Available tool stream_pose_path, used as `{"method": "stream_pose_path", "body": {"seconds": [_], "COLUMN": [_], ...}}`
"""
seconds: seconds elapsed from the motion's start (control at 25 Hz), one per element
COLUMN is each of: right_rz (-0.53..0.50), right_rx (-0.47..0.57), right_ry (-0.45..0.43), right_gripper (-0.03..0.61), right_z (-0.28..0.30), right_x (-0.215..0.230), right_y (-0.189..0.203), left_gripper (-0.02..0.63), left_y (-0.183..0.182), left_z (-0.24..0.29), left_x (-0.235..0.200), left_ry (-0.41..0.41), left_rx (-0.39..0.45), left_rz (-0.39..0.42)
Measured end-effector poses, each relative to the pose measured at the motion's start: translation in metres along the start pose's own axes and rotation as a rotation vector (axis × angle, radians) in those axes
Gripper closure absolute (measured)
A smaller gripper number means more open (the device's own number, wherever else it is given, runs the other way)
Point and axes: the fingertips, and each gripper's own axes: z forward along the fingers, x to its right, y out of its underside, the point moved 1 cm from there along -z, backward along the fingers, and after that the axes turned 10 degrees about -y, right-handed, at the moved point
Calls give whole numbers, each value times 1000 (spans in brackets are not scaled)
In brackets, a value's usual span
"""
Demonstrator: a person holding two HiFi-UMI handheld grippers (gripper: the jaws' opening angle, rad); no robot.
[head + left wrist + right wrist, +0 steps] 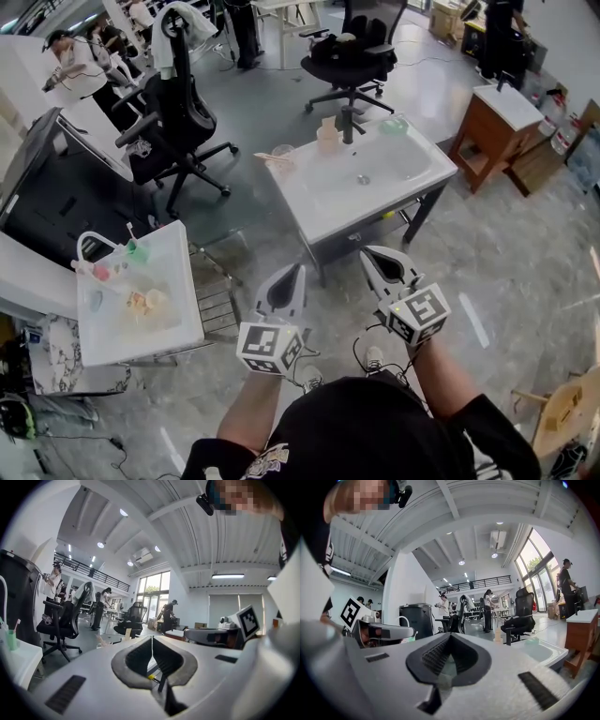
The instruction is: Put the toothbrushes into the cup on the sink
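Toothbrush (pixel 130 232) stands in a green cup (pixel 138 249) on the white basin (pixel 178 309) at left. A beige cup (pixel 327 139) sits on the back rim of the central sink (pixel 319 211). The floor (pixel 506 253) is polished grey, with office chairs (pixel 178 103) beyond. The left gripper (pixel 297 269) and right gripper (pixel 368 250) are held level before the sink, jaws closed on nothing.

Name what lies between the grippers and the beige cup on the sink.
Head view: grey floor, then the sink's white basin with its drain.
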Motion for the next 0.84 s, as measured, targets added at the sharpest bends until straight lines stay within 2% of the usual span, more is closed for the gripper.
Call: {"method": "stream_pose_path", "body": {"seconds": [0.84], "right_rz": [-17], "right_rx": [7], "right_ry": [-8], "right_gripper": [573], "right_z": [-4], "right_x": [1], "right_y": [-7], "left_gripper": [606], "left_y": [-2], "left_z": [0], "left_x": [6], "left_ry": [2], "left_rx": [10], "left_rz": [-13]}}
